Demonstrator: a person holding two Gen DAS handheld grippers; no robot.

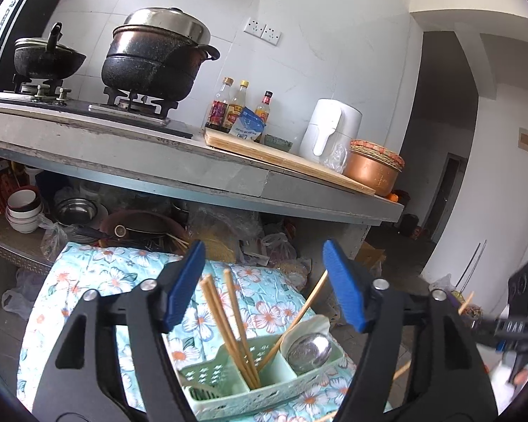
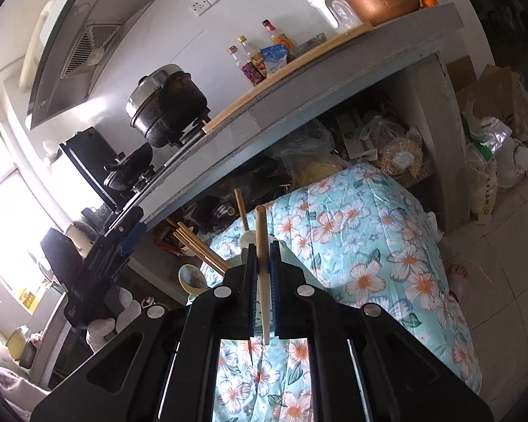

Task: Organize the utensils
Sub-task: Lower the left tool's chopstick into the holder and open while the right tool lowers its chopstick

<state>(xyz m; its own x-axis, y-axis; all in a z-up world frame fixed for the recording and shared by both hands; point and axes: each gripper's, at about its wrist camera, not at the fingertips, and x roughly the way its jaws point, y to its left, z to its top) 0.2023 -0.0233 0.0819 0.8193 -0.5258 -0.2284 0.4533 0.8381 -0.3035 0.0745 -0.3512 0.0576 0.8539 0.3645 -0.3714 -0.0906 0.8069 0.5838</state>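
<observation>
A divided basket (image 1: 228, 383) sits on a quilt-covered surface (image 1: 98, 281) before the worktop (image 1: 158, 161). Chopsticks (image 1: 228, 323) stand in its middle compartment, a ladle (image 1: 308, 350) in the right. Pots (image 1: 158, 59) rest on the stove (image 1: 130, 114), bottles (image 1: 225, 105) to their right.

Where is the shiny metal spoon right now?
In the left wrist view, the metal spoon stands bowl-up in the right-hand compartment of the green utensil holder, beside the chopsticks.
</observation>
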